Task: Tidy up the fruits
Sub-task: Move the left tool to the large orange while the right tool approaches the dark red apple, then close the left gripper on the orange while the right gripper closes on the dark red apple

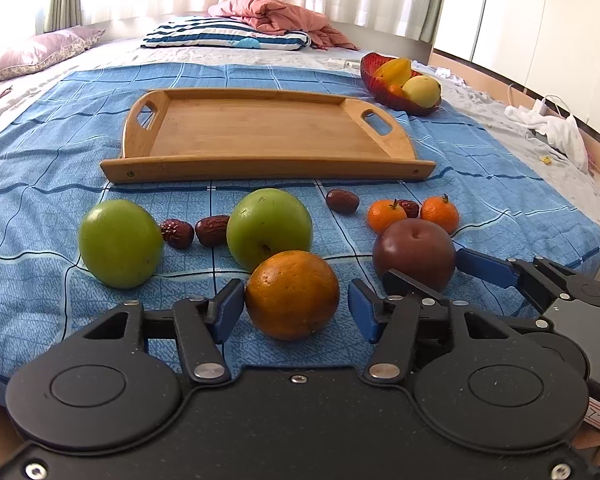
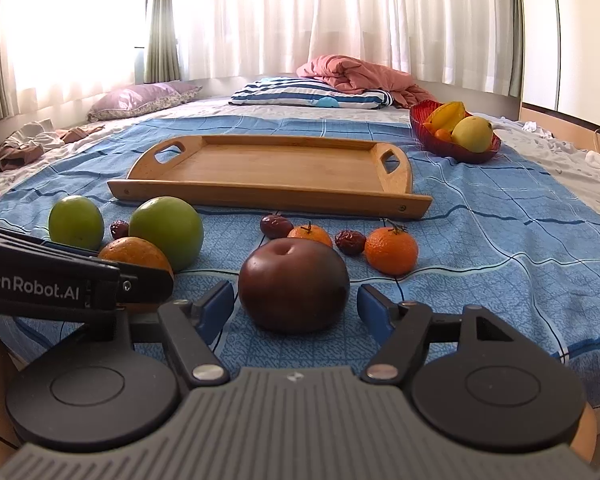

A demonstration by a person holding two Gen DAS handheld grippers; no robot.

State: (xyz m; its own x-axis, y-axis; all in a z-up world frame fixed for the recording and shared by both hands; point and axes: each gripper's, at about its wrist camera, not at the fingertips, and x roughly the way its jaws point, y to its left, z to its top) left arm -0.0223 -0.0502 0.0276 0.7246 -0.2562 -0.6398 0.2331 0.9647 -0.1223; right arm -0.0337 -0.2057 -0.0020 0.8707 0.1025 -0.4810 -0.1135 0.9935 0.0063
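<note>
An empty wooden tray lies on a blue checked cloth on the bed. In front of it lie two green apples, an orange, a dark purple fruit, two small mandarins and several red dates. My left gripper is open with its blue pads on either side of the orange, not touching it. My right gripper is open around the purple fruit, with gaps on both sides.
A red bowl with a starfruit, a yellow fruit and a small orange stands at the back right. Pillows and a pink quilt lie at the head of the bed. White clothes and cables lie at the right edge.
</note>
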